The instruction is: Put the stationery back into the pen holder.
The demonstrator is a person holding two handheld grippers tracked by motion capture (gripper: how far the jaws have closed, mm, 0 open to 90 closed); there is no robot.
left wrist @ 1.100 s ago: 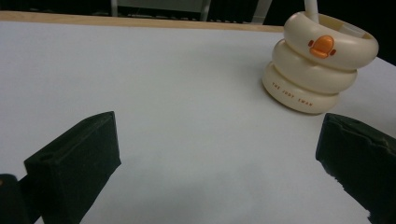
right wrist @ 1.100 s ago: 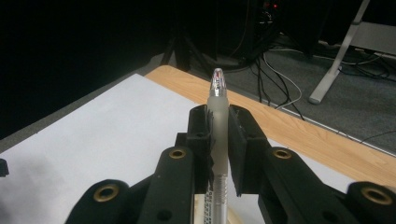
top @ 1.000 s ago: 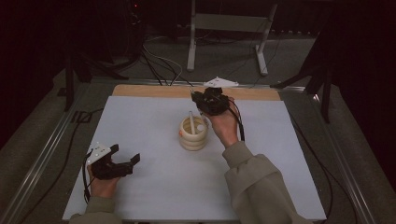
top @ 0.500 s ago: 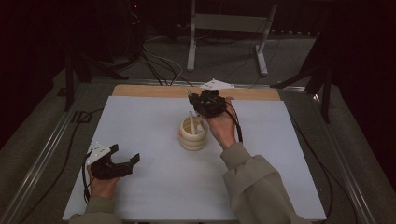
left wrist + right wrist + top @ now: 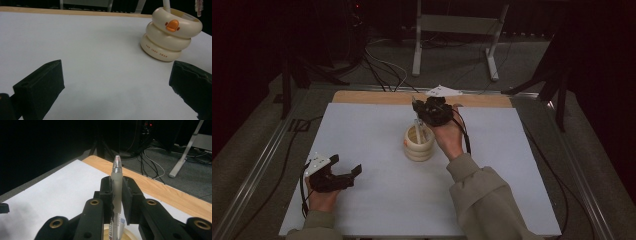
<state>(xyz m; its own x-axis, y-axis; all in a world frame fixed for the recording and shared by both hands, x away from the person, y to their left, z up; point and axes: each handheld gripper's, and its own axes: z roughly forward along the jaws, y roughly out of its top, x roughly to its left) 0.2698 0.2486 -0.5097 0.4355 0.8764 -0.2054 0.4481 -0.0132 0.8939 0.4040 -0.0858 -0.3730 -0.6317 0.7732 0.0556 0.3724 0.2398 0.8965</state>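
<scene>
Pen: translucent white plastic pen with a clear tip, standing upright between the pads of the right gripper, its lower end reaching down into the holder's mouth
Pen in the high view: pale thin stick rising out of the holder just below the right gripper
Holder: cream holder shaped like three stacked rings with an orange duck bill on the front, sitting upright near the middle of the worktop, slightly toward the far edge
Right gripper: black, clamped on the pen, held directly above the holder by a hand in a beige sleeve
Left gripper: black, with a grey plate on top, jaws standing wide apart with nothing between them, resting low over the near left part of the worktop, well apart from the holder
Worktop: white sheet over a wooden board whose bare strip shows along the far edge
Second item in holder: white rod leaning up out of the holder's rim
</scene>
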